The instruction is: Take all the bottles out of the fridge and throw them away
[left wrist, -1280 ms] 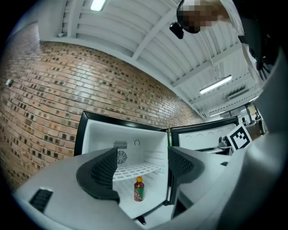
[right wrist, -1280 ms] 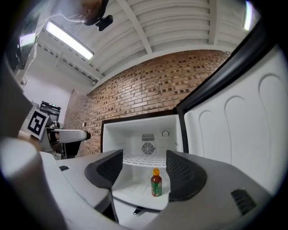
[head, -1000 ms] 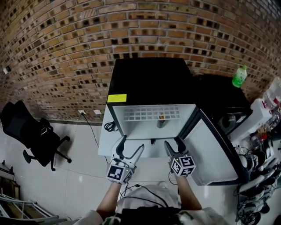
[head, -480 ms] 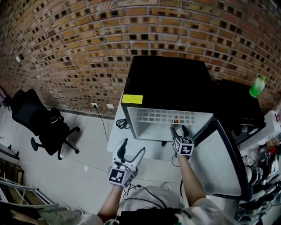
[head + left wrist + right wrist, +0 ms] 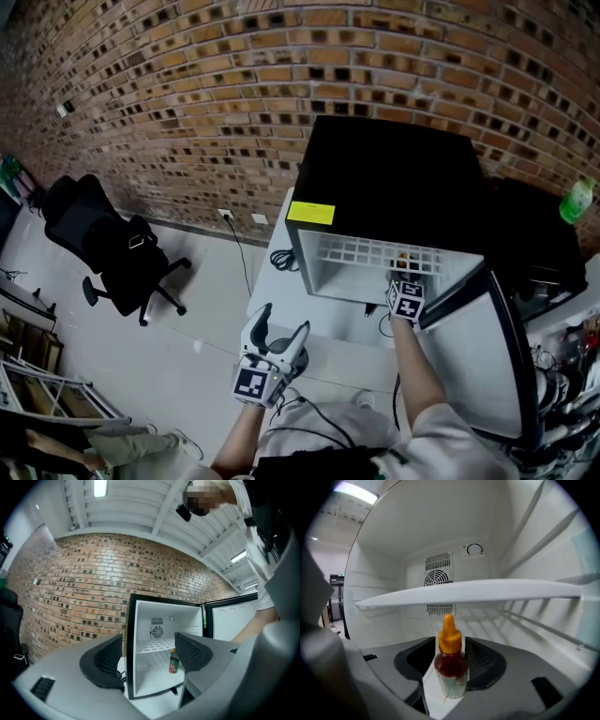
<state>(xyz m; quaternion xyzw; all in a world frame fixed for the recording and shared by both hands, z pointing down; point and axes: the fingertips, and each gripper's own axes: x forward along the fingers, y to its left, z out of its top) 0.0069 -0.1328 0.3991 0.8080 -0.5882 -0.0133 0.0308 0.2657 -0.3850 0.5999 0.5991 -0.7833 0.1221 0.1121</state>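
Note:
A small sauce bottle (image 5: 451, 667) with an orange cap and red contents stands on the floor of the open black fridge (image 5: 394, 178), under its white shelf (image 5: 478, 592). My right gripper (image 5: 450, 660) reaches into the fridge. Its jaws have just been closing, and both pads now touch the bottle's sides. In the head view only the bottle's top (image 5: 403, 255) shows, beyond the right gripper (image 5: 405, 277). My left gripper (image 5: 281, 323) hangs open and empty in front of the fridge, left of the opening. The left gripper view shows the bottle (image 5: 174, 664) between its spread jaws, far off.
The fridge door (image 5: 478, 347) swings open to the right. A green bottle (image 5: 575, 200) stands on a dark cabinet right of the fridge. A black office chair (image 5: 112, 253) sits on the floor to the left. A brick wall backs the fridge.
My right gripper has moved forward and down into the fridge, and its jaws have closed around the sauce bottle. The left gripper has shifted slightly and stayed open.

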